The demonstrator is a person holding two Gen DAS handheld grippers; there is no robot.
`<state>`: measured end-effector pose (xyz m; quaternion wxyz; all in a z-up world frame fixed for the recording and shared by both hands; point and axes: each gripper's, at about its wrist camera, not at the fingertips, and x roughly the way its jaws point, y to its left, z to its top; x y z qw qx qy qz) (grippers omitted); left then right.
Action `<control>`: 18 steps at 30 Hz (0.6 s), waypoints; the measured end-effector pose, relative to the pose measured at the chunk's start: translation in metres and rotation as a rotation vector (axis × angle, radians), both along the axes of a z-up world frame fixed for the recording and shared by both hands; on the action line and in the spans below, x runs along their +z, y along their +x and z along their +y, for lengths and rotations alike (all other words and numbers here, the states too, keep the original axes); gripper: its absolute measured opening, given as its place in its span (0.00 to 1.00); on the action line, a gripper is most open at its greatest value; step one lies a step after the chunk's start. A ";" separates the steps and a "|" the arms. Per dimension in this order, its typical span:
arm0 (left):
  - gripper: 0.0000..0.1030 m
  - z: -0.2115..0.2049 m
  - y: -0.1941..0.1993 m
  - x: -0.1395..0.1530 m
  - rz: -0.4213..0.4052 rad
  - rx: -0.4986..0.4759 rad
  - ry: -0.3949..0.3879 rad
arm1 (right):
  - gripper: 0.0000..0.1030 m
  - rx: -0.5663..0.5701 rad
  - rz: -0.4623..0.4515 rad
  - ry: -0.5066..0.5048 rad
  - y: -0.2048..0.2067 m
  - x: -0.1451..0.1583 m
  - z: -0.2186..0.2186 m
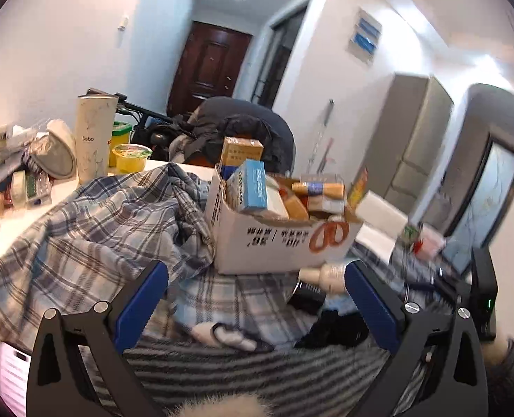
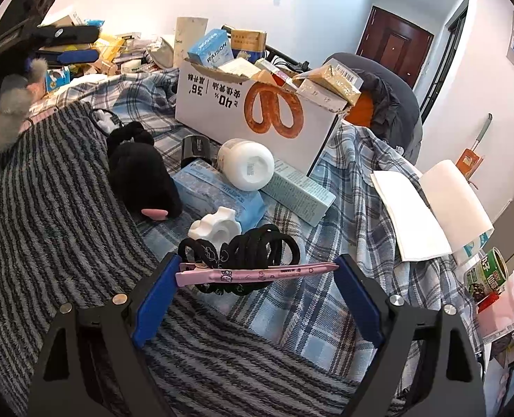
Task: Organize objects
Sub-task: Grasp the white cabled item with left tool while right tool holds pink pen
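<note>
My right gripper [image 2: 258,267] is shut on a pink hair clip [image 2: 257,273], which spans lengthwise from pad to pad just above the plaid cloth [image 2: 326,299]. Right behind the clip lie a bunch of black hair ties [image 2: 253,246] and a white plastic knob [image 2: 215,227]. Farther back are a white bottle [image 2: 246,165] on its side and a white cardboard box [image 2: 222,114] full of small packets. My left gripper [image 1: 257,271] stands open with nothing between its pads, facing the same box [image 1: 274,246] and the bottle [image 1: 326,272].
A black plush toy [image 2: 142,173], a blue tissue pack [image 2: 208,187] and a pale green carton [image 2: 298,191] lie near the box. A striped blanket [image 2: 48,226] covers the near side. A tall white cup [image 1: 93,139], a paper roll [image 2: 455,201] and a green can [image 2: 486,274] stand around.
</note>
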<state>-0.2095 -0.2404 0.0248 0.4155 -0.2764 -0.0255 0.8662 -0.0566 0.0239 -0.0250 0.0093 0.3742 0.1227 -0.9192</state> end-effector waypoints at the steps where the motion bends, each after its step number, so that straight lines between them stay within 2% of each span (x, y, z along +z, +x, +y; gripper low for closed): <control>1: 1.00 -0.002 0.001 0.001 0.009 -0.002 -0.030 | 0.85 0.000 -0.001 -0.006 0.000 0.000 0.001; 5: 1.00 0.001 0.001 -0.002 0.029 -0.020 -0.160 | 0.85 0.007 0.001 -0.036 -0.001 0.000 0.003; 8: 0.99 0.015 -0.001 -0.015 -0.010 -0.043 -0.270 | 0.85 0.010 0.004 -0.053 0.000 0.001 0.005; 9: 0.97 0.025 -0.002 -0.024 -0.033 -0.044 -0.329 | 0.85 0.010 0.004 -0.054 0.000 0.001 0.005; 11: 0.67 0.035 -0.003 -0.035 -0.060 -0.036 -0.389 | 0.85 0.010 0.005 -0.051 0.000 0.001 0.005; 13: 0.64 0.042 -0.005 -0.046 -0.099 -0.063 -0.415 | 0.85 0.012 0.008 -0.048 0.001 0.002 0.005; 18: 0.63 0.057 -0.003 -0.062 -0.074 -0.045 -0.481 | 0.85 0.013 0.007 -0.052 0.001 0.001 0.005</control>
